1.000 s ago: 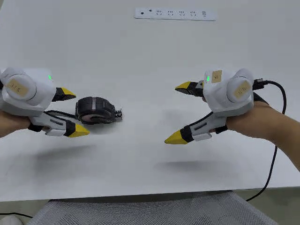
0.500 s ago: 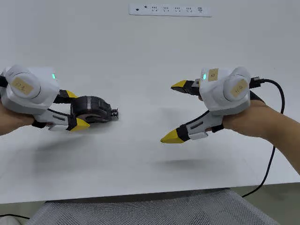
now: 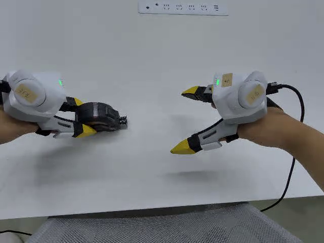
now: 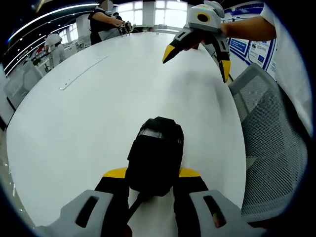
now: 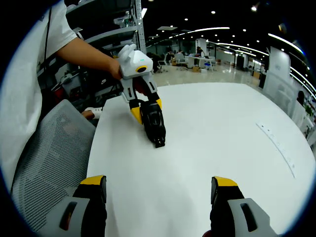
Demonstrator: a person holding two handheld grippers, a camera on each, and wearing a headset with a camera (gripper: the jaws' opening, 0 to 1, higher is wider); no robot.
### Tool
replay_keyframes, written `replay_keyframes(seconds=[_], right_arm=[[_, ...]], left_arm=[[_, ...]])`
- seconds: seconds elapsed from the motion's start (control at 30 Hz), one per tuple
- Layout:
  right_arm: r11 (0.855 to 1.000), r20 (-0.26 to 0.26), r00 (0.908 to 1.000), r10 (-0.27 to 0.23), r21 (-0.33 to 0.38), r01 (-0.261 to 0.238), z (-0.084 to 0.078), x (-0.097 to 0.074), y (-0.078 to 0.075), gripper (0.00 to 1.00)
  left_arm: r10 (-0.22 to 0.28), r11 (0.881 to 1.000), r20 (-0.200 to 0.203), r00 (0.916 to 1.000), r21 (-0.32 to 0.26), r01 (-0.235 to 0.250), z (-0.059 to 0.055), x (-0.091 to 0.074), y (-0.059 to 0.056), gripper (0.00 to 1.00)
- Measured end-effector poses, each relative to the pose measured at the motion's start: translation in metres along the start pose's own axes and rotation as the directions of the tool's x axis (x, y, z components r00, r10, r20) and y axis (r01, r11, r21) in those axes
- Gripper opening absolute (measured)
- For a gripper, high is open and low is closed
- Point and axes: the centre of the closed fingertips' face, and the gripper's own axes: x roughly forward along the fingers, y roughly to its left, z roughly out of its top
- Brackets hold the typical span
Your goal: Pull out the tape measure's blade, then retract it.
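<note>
Tabletop (image 3: 152,61): left hand-held gripper (image 3: 81,117) low, tight around tape measure (image 3: 103,116)

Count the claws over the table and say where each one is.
2. The left claw grips the tape measure at the left; the right claw hangs open at the right.

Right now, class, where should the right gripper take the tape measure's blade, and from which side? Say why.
I'd pinch the hook tab at the blade's tip, coming low from the right gripper's side. The tab juts from the tape measure toward that open gripper, and the left gripper clamps the case's rear, leaving the front free.
</note>
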Motion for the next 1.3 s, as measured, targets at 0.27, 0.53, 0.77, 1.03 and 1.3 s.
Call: replay_keyframes(seconds=[0.27, 0.53, 0.77, 1.03, 1.3], right_arm=[[1.0, 0.008, 1.0, 0.005, -0.01, -0.005, 0.004, 0.009, -0.002, 0.84], [1.0, 0.025, 0.9997, 0.005, -0.008, -0.005, 0.007, 0.026, -0.005, 0.77], [1.0, 0.038, 0.9992, 0.015, -0.015, -0.014, 0.011, 0.047, -0.009, 0.67], [0.998, 0.037, 0.9987, 0.035, -0.044, -0.033, 0.015, 0.068, -0.008, 0.57], [0.994, 0.027, 0.9984, 0.049, -0.102, -0.046, 0.016, 0.087, -0.005, 0.44]], left_arm=[[-0.014, 0.999, -0.007, 0.9999, 0.03, 0.014, 0.0, 0.001, 0.0, 0.28], [-0.01, 0.995, -0.009, 0.9999, 0.103, 0.011, 0.001, 0.001, -0.002, 0.27], [-0.007, 0.995, -0.013, 0.9999, 0.1, 0.008, 0.0, 0.002, -0.001, 0.27], [-0.002, 0.995, -0.021, 0.9998, 0.1, 0.005, -0.001, 0.002, -0.001, 0.27], [-0.003, 0.995, -0.02, 0.9998, 0.098, 0.005, -0.001, 0.002, -0.001, 0.27]])
